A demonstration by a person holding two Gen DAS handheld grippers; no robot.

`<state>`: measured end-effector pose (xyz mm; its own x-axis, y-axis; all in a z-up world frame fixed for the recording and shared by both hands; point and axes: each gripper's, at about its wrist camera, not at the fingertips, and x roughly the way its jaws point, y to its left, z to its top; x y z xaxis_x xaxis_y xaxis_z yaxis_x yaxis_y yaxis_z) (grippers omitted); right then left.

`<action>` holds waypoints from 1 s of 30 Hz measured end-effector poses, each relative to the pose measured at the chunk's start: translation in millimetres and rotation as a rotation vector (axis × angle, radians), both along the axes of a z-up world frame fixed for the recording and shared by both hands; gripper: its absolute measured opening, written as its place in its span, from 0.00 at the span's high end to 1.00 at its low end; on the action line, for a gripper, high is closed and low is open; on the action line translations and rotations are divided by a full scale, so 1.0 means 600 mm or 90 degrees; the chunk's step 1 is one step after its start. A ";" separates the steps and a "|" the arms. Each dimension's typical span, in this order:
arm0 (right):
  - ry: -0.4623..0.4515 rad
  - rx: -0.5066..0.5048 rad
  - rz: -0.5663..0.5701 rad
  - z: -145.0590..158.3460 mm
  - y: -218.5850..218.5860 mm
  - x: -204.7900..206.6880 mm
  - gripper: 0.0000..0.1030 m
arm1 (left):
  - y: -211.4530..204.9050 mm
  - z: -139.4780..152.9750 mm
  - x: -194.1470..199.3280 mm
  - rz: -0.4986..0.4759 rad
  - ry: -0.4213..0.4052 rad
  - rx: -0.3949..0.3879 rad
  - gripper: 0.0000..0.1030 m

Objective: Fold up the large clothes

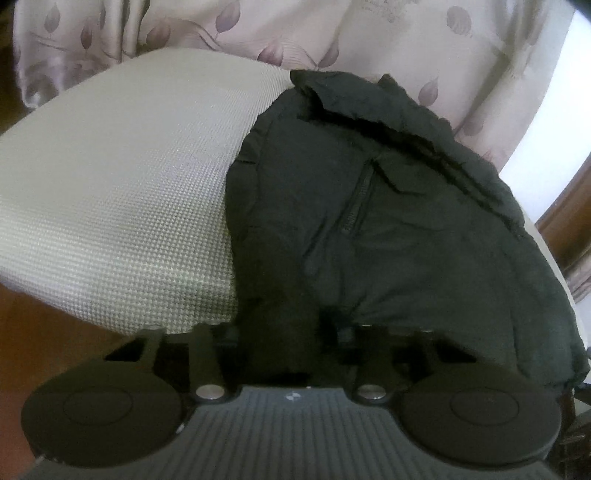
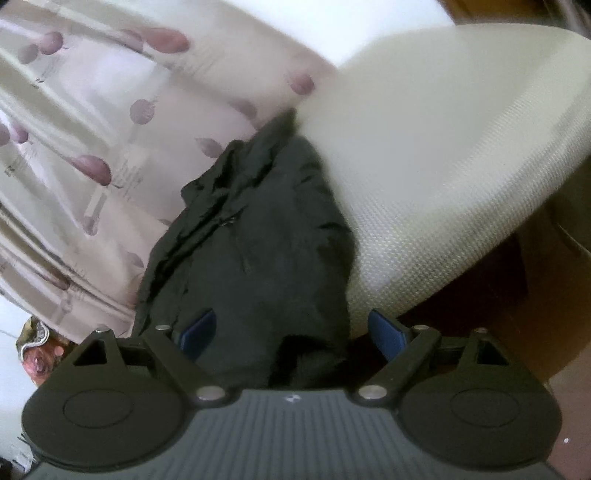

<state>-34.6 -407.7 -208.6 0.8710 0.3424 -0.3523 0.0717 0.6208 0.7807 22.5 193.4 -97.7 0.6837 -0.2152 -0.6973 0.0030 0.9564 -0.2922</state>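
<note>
A black padded jacket (image 1: 388,229) with a zip and collar lies on a table covered with a white textured mat (image 1: 122,192). My left gripper (image 1: 288,332) is shut on the jacket's near edge; dark fabric bunches between its jaws and hides the fingertips. In the right wrist view the jacket (image 2: 258,258) runs away from me along the mat's (image 2: 443,166) left edge. My right gripper (image 2: 291,332) is open, its blue pads (image 2: 386,330) spread on either side of the jacket's near edge.
A pale curtain with purple leaf print (image 1: 258,29) hangs behind the table and also shows in the right wrist view (image 2: 92,147). Brown wooden floor (image 1: 44,332) lies below the table's near edge. A wooden frame (image 1: 569,229) stands at the right.
</note>
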 end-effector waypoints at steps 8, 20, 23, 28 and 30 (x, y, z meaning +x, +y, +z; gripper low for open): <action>0.016 -0.006 0.016 -0.008 0.006 0.016 0.66 | -0.003 0.006 -0.010 -0.016 -0.024 0.004 0.61; 0.023 0.009 0.034 -0.019 0.008 0.034 0.81 | -0.007 -0.022 0.027 -0.057 0.064 -0.083 0.74; 0.007 -0.009 0.035 -0.008 0.019 0.032 0.88 | -0.006 -0.016 0.020 -0.054 0.043 -0.091 0.83; -0.036 0.036 0.034 0.004 0.007 0.008 0.90 | 0.004 -0.008 -0.007 -0.020 0.006 -0.112 0.85; -0.052 0.059 0.037 0.008 0.004 -0.004 0.90 | 0.011 0.001 -0.022 -0.007 -0.015 -0.123 0.86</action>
<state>-36.9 -405.1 -204.0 0.8729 0.4217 -0.2455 -0.0286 0.5464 0.8370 9.6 200.1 -97.2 0.6968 -0.3506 -0.6258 0.0216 0.8822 -0.4703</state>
